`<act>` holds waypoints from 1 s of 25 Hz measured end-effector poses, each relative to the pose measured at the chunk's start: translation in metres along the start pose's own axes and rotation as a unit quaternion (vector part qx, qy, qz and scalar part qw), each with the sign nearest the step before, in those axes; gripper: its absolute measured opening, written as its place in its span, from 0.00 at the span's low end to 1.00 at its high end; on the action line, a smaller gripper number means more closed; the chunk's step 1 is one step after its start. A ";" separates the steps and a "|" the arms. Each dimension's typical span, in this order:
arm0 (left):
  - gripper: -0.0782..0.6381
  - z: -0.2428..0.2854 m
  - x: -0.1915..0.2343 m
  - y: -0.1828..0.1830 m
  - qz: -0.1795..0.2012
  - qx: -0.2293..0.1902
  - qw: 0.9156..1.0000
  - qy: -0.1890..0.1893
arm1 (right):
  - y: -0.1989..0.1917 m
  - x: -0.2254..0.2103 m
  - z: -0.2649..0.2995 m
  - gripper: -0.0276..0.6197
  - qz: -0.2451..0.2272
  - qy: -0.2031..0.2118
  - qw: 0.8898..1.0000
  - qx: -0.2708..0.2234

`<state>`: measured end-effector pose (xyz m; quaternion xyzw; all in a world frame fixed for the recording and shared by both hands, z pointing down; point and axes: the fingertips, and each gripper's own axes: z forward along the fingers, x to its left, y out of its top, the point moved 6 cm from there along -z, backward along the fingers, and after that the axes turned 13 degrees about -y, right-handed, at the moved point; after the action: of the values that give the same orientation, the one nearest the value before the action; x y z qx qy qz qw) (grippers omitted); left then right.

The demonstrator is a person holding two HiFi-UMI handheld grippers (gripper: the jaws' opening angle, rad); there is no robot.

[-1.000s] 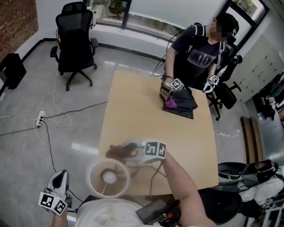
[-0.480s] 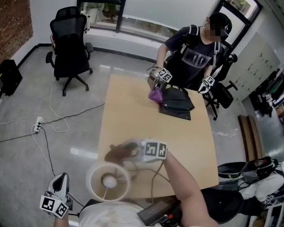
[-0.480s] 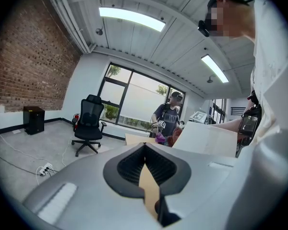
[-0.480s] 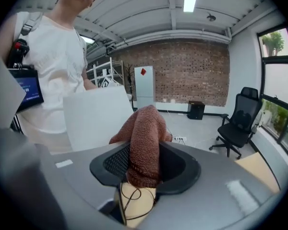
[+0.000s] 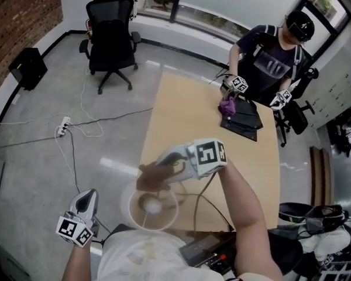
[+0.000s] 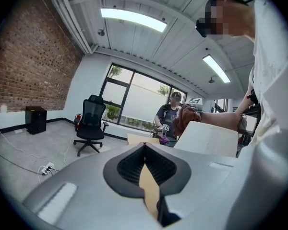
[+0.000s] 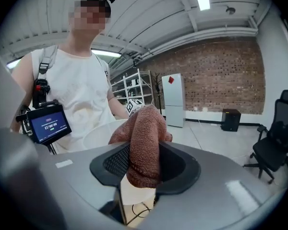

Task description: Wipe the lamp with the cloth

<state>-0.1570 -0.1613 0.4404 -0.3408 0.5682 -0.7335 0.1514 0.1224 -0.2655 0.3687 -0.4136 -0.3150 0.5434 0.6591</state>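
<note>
The right gripper [image 7: 144, 164] has its fingers [image 7: 114, 163] clenched on the brown cloth [image 7: 144, 145], by the rim of the lamp [image 5: 130, 211] at the table's [image 5: 181, 116] near end. A bulb [image 5: 154, 205] sits inside the lamp's open shade. The left gripper [image 6: 145, 150] hangs well apart, its fingers pressed together on nothing.

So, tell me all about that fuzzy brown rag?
The brown terry cloth is soft and looped, bunched into a thick fold. The right gripper is shut on it, black ribbed pads pressing both sides, the bunched end bulging past the tips. It is held over the far rim of the white round lamp shade at the edge of the wooden table; whether it touches the shade cannot be told.
</note>
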 end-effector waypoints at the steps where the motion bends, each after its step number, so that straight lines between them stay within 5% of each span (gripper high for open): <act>1: 0.11 0.006 0.004 -0.001 0.005 0.000 1.000 -0.008 | -0.004 -0.005 0.000 0.31 -0.013 0.005 1.000 0.000; 6: 0.11 -0.010 0.018 0.014 0.015 -0.005 1.000 -0.013 | 0.000 -0.021 0.033 0.31 0.010 0.001 0.999 0.042; 12: 0.11 -0.018 0.021 0.009 0.006 -0.010 1.000 0.004 | -0.049 -0.028 0.058 0.31 0.026 -0.006 0.993 0.114; 18: 0.11 -0.018 0.022 0.009 0.001 -0.008 1.000 0.004 | -0.087 -0.036 0.073 0.31 0.029 -0.048 0.986 0.157; 23: 0.11 -0.022 0.021 0.002 0.006 -0.008 1.000 0.002 | -0.118 -0.042 0.080 0.32 0.004 -0.091 0.969 0.231; 25: 0.11 -0.026 0.020 0.000 0.003 -0.007 1.000 0.007 | -0.115 -0.045 0.070 0.32 0.010 -0.108 0.970 0.218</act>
<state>-0.1883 -0.1547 0.4434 -0.3347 0.5757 -0.7313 0.1473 0.1049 -0.3034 0.5043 -0.2016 -0.2541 0.6467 0.6903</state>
